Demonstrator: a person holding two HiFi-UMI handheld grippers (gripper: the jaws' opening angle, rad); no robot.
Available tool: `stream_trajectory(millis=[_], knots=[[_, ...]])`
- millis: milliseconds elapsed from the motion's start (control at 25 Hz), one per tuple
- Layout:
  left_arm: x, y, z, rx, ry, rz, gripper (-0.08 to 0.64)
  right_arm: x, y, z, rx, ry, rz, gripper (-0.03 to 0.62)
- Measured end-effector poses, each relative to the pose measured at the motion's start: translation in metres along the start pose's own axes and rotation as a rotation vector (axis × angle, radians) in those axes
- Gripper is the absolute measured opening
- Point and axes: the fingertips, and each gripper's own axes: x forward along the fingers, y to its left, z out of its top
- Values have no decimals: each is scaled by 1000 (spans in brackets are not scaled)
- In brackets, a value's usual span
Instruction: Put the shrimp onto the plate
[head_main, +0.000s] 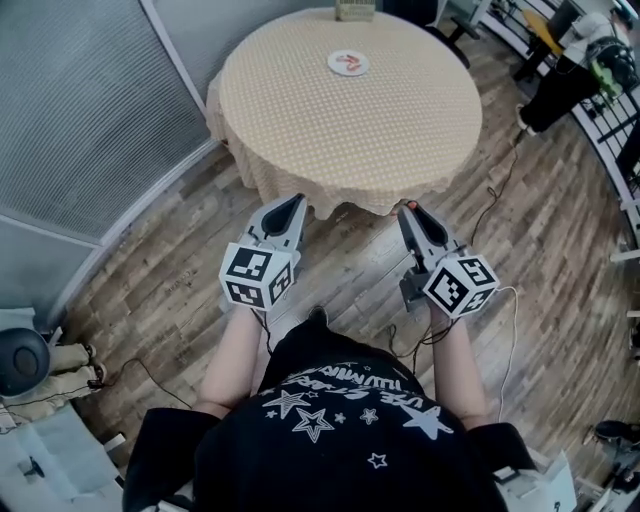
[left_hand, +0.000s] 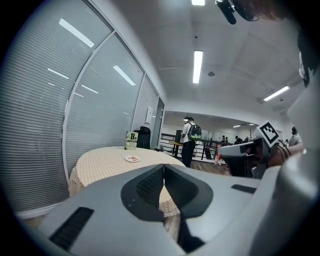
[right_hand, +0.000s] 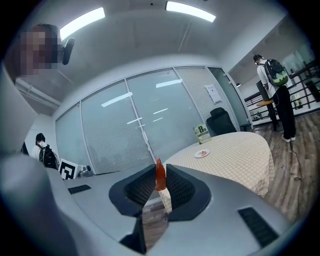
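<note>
A small white plate (head_main: 348, 63) with something orange on it sits toward the far side of a round table; it also shows as the plate (left_hand: 132, 158) and the plate (right_hand: 202, 153) in the gripper views. My right gripper (head_main: 410, 212) is shut on an orange-red shrimp (right_hand: 160, 176), whose tip (head_main: 409, 204) sticks out past the jaws. It hovers over the floor just short of the table's near edge. My left gripper (head_main: 295, 208) is shut with nothing in it, level with the right one, also short of the table.
The round table (head_main: 350, 120) has a beige dotted cloth hanging over its rim. A green card stand (head_main: 354, 10) is at its far edge. Glass partitions run along the left. Cables lie on the wood floor (head_main: 520, 240). A person with a backpack (left_hand: 190, 137) stands beyond the table.
</note>
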Motion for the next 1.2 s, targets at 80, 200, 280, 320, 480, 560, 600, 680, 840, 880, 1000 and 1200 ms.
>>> stream_trajectory(millis=[80,200,280,320,480,560,600,680,840,880,1000,1200], knots=[[8,7,1,6,6,-20,11,8,-1,1,1,-3,-10,63],[19,14,-2,6,19,-44,11,15,-7,-2,12,-1,-35,63],[26,18,-6,2,33,-58,11,20,-12,-7,28,9,-51,63],[29,19,-9,-1,40,-64,11,22,-15,-9,34,15,-57,63],[43,25,-10,-5,54,-61,11,31,-27,-9,38,29,-60,63],[49,27,-7,-6,52,-52,11,39,-33,-7,44,29,-50,63],[52,28,-5,-2,53,-48,11,44,-36,-6,49,28,-42,63],[57,31,-3,8,55,-36,11,56,-42,-4,60,24,-22,63],[74,50,4,17,57,-1,11,92,-53,5,73,15,29,63],[80,57,6,18,58,9,11,102,-55,8,77,14,41,63],[100,70,16,19,58,25,11,128,-68,20,81,11,63,63],[142,82,32,34,56,34,11,156,-101,41,96,5,68,63]])
